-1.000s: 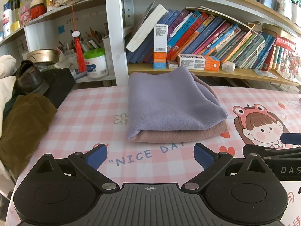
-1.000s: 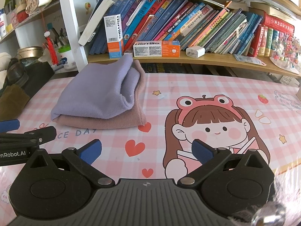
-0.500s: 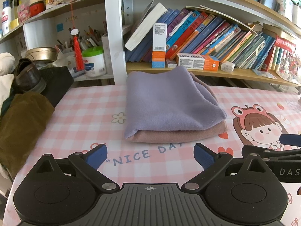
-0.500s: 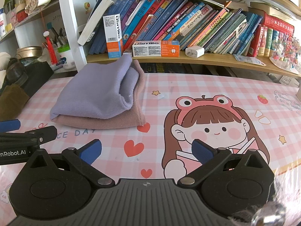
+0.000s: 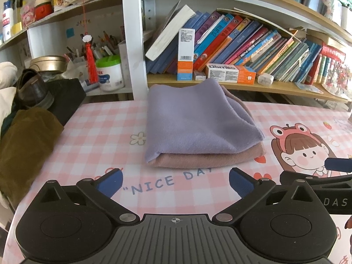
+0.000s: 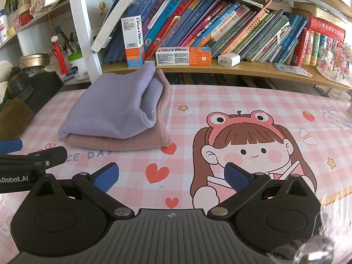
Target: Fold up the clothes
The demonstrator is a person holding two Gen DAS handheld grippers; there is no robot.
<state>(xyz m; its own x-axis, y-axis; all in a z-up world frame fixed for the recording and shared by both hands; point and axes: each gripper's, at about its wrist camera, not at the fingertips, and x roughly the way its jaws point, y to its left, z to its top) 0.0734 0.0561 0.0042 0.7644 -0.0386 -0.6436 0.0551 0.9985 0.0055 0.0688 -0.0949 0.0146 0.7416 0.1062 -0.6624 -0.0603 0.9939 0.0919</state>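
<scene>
Two folded cloths lie stacked on the pink checked surface (image 5: 92, 136), near its back edge below the bookshelf (image 5: 242, 85): a lavender cloth (image 5: 193, 121) rests on top of a dusty-pink cloth (image 5: 204, 158), whose edges show beneath it along the front and right side. The left gripper (image 5: 175, 181) sits short of the stack, its jaws spread wide and holding nothing. The right gripper (image 6: 171, 175) is likewise wide apart and empty, positioned over the cartoon girl print (image 6: 248, 147), to the right of the stack. A brown garment (image 5: 24, 145) lies at the surface's left edge, apart from the stack.
</scene>
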